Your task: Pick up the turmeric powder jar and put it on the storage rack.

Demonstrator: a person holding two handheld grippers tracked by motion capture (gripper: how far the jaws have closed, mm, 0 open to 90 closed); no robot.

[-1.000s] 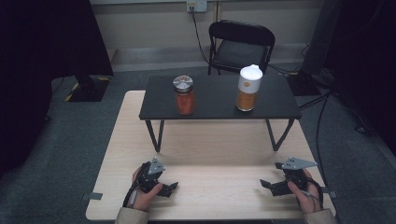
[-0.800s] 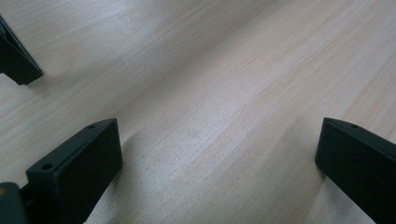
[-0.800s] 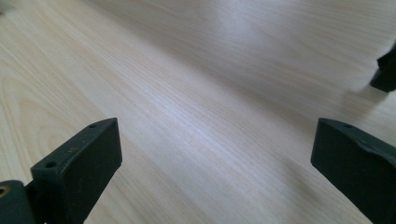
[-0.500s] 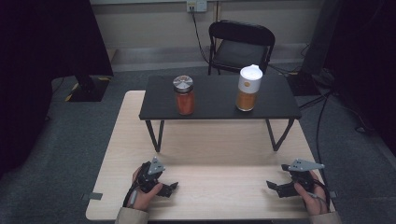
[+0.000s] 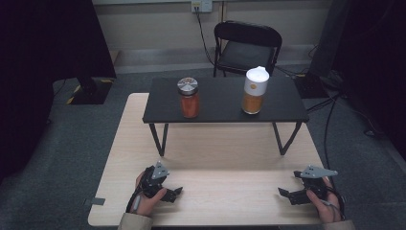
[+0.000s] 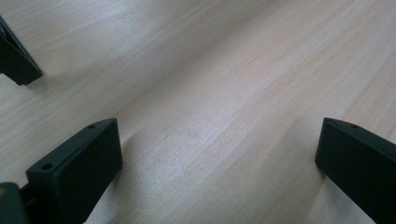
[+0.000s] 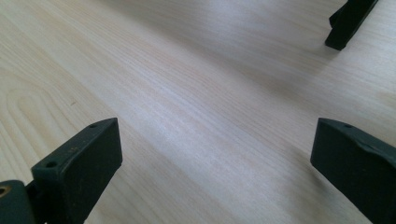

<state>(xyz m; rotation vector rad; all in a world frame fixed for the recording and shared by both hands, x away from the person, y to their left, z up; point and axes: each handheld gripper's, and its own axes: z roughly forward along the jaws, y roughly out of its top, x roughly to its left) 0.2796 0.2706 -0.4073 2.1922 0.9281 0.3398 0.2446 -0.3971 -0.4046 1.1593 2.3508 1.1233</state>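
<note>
The left gripper [image 6: 219, 163] holds its two black fingers [image 6: 79, 163] spread wide apart, low over the bare light-wood tabletop [image 6: 224, 93]. A dark leg foot [image 6: 16, 60] stands at upper left.

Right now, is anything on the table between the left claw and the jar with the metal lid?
Nothing lies between them. The jar stands on the raised black shelf, beyond the left claw on bare wood.

- No legible text, brand or number is showing on anything.
- White-lidded container [image 5: 254, 91] is carrying a small orange round mark (too small to read).
- Jar [image 5: 188, 97] label is reading as nothing.
</note>
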